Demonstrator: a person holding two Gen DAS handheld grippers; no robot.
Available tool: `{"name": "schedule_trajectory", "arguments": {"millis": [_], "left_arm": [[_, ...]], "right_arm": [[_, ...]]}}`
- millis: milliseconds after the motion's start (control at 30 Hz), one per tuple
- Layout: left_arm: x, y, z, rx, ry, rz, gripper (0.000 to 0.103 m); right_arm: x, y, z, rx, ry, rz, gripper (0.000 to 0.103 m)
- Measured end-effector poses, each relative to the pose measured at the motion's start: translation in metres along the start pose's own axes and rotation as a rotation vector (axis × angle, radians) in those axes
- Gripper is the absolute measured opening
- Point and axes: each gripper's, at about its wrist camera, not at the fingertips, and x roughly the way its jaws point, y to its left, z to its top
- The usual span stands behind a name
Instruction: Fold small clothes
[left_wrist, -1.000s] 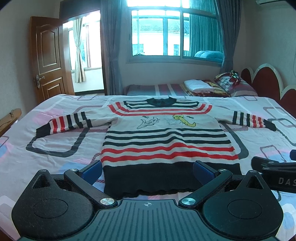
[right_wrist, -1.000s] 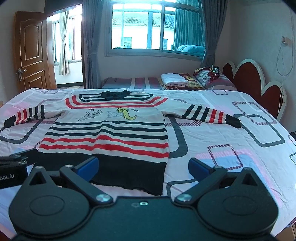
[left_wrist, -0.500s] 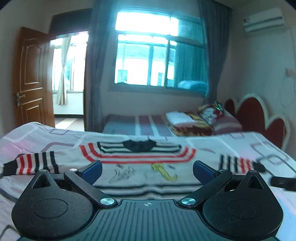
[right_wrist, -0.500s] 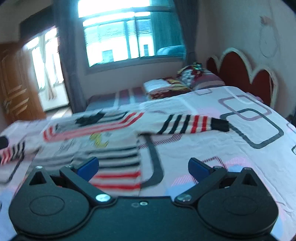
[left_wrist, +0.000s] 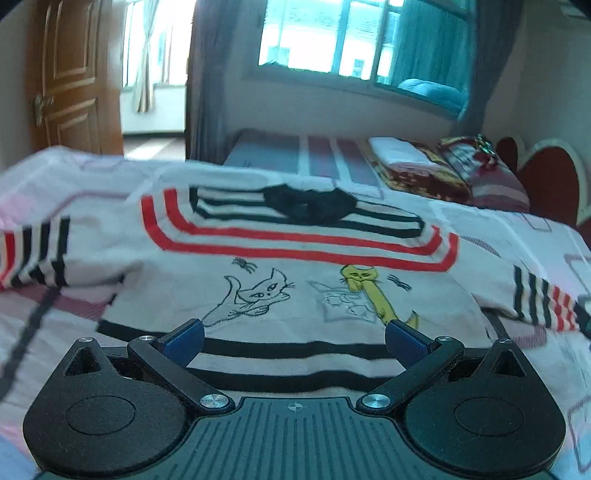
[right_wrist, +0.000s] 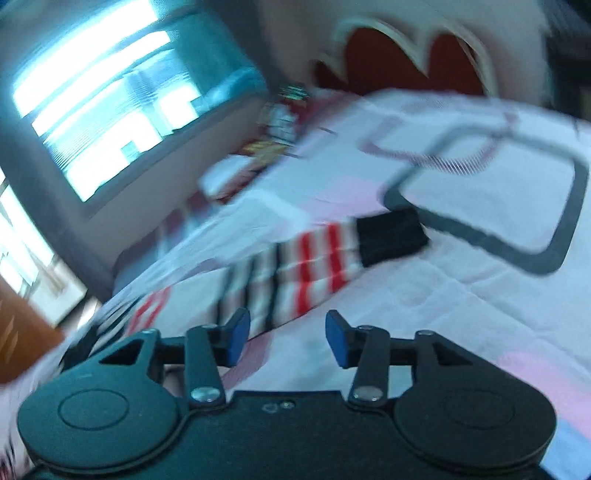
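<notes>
Both grippers have swung closer over the striped sweater (left_wrist: 295, 266), spread flat on the bed (right_wrist: 461, 295) — the left gripper (left_wrist: 294, 338) gapes above its chest, the right gripper (right_wrist: 288, 338) half-spread, empty, beside the sleeve (right_wrist: 321, 254).

- The right gripper (right_wrist: 287, 339) is seen with its jaws apart, nothing held between them.
- A striped sleeve (right_wrist: 314, 258) (black cuff, blurred) is laid on the bedsheet (right_wrist: 461, 295) just ahead.
</notes>
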Motion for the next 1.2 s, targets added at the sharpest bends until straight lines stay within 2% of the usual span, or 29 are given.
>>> {"name": "schedule_trajectory", "arguments": {"millis": [133, 167, 233, 367, 467, 600, 700, 800, 900, 967, 1067, 1200], "left_arm": [[0.021, 0.011, 0.001, -0.064, -0.01, 0.074, 0.103], [0.028, 0.015, 0.002, -0.08, 0.0, 0.068, 0.103], [0.038, 0.025, 0.004, -0.112, 0.011, 0.044, 0.103], [0.054, 0.034, 0.008, -0.115, 0.02, 0.081, 0.103], [0.058, 0.04, 0.01, -0.122, 0.023, 0.099, 0.103], [0.057, 0.05, 0.014, -0.109, 0.024, 0.102, 0.103], [0.051, 0.062, 0.018, -0.089, 0.012, 0.109, 0.103], [0.045, 0.077, 0.022, -0.049, -0.003, 0.132, 0.103], [0.053, 0.096, 0.024, -0.004, 0.024, 0.174, 0.103], [0.06, 0.11, 0.026, -0.001, 0.04, 0.183, 0.103], [0.063, 0.131, 0.033, -0.033, 0.049, 0.126, 0.103], [0.053, 0.15, 0.041, -0.016, 0.024, 0.09, 0.103]], "right_arm": [[0.049, -0.037, 0.007, 0.135, 0.016, -0.02, 0.035], [0.055, -0.041, 0.008, 0.152, 0.011, -0.011, 0.033], [0.062, -0.044, 0.011, 0.172, -0.009, 0.01, 0.033], [0.076, -0.038, 0.016, 0.167, -0.014, 0.014, 0.031], [0.083, -0.044, 0.022, 0.209, -0.016, 0.01, 0.019], [0.081, -0.053, 0.02, 0.252, -0.023, 0.023, 0.009], [0.081, -0.051, 0.022, 0.236, -0.044, 0.01, 0.008], [0.079, -0.023, 0.026, 0.066, -0.078, -0.055, 0.007], [0.065, 0.026, 0.026, -0.131, -0.12, -0.039, 0.007], [0.053, 0.071, 0.018, -0.268, -0.144, 0.03, 0.007], [0.037, 0.148, -0.012, -0.485, -0.135, 0.157, 0.007], [0.04, 0.24, -0.081, -0.681, -0.017, 0.332, 0.007]]}}
